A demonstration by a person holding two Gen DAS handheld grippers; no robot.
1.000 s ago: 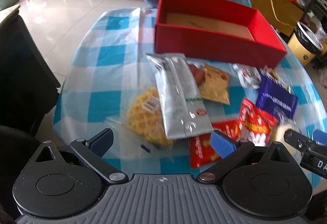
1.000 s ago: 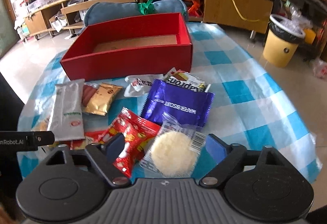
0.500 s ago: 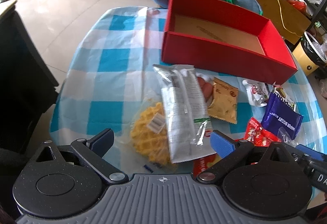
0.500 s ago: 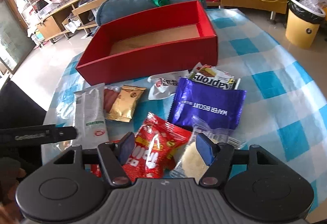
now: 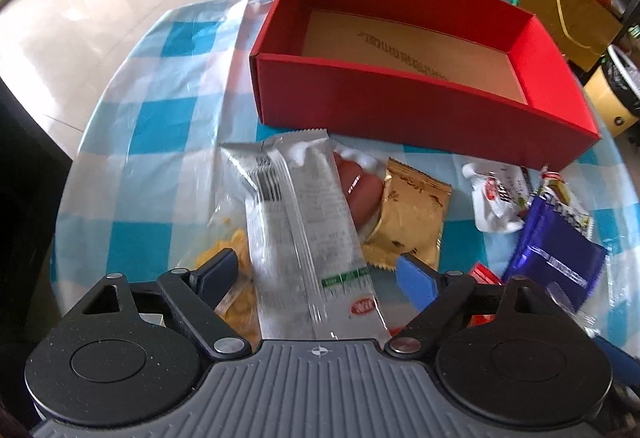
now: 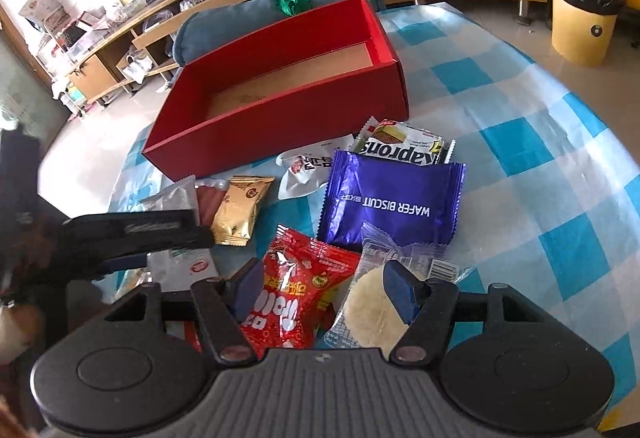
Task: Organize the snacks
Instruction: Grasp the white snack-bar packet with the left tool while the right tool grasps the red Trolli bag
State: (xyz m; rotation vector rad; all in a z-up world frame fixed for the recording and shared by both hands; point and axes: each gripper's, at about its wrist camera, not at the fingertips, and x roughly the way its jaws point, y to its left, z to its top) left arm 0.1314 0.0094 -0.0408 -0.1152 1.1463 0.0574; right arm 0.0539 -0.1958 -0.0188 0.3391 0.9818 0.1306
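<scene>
Two claws over a scatter of snacks, red box waiting beyond.

The left gripper point(image 5: 318, 272) hangs wide around the long silver foil packet point(image 5: 304, 222); the right gripper point(image 6: 322, 284) gapes over the red crinkly snack bag point(image 6: 298, 292). The open red cardboard box point(image 6: 280, 110) sits at the far side on the blue-checked tablecloth point(image 6: 540, 166).
</scene>
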